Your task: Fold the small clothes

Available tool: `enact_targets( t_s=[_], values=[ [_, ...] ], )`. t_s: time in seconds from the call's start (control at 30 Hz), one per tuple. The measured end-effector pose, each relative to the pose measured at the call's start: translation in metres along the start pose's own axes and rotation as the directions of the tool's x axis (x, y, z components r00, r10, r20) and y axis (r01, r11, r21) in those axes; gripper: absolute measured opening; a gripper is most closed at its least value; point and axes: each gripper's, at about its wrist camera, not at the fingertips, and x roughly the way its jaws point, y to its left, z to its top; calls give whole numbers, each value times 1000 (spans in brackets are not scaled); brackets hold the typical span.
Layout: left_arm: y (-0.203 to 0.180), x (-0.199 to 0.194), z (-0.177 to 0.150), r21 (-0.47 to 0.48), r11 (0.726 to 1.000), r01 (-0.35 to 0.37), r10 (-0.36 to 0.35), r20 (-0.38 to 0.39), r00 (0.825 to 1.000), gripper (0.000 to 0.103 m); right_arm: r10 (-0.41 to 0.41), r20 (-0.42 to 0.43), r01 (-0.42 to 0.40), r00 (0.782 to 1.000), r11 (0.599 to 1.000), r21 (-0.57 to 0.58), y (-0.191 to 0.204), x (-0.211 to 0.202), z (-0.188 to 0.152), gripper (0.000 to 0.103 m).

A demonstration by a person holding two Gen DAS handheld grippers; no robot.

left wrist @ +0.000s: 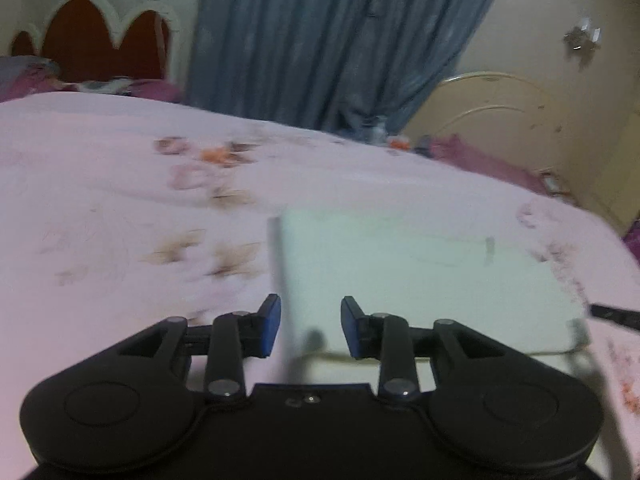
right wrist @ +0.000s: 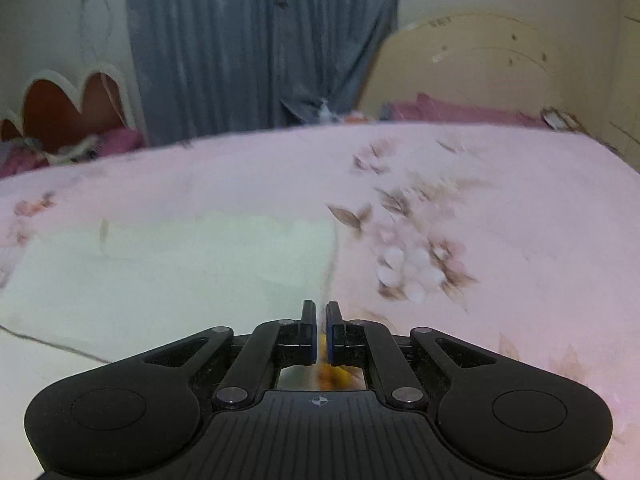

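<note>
Garment: a pale, white-green folded cloth [left wrist: 420, 276] lies flat on the pink floral bedsheet [left wrist: 120, 184], already a neat rectangle.
Progress: folding looks mostly done; perhaps one more fold or a tidy-up remains.
Left gripper [left wrist: 310, 326]: spread, empty, at the cloth's near left corner.
Right gripper [right wrist: 320, 326]: pressed nearly together; whether it pinches the cloth's right edge, cannot tell.
Unclear: motion blur hides seams and garment type.

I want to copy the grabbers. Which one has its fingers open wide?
The left gripper: its blue pads stand apart, with the pale cloth showing between them. The right gripper has its pads nearly together.
</note>
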Motion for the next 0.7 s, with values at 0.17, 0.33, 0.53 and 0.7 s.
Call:
enact_targets(
  t_s=[0.17, 0.33, 0.53, 0.7],
  values=[
    [-10, 46, -20, 11, 998, 65, -64, -92, 994, 31, -47, -116, 36, 992, 995, -92, 17, 36, -17, 3],
    [-16, 49, 15, 65, 997, 49, -46, -51, 998, 52, -35, -53, 34, 998, 999, -13, -2, 29, 4, 4],
    [-2, 129, 50, 79, 996, 37, -29, -98, 995, 50, 65, -74, -70, 995, 996, -56, 10, 78, 20, 4],
    [19, 116, 58, 38, 999, -7, 9, -55, 998, 54, -164, -121, 168, 979, 985, 25, -36, 91, 24, 4]
  ],
)
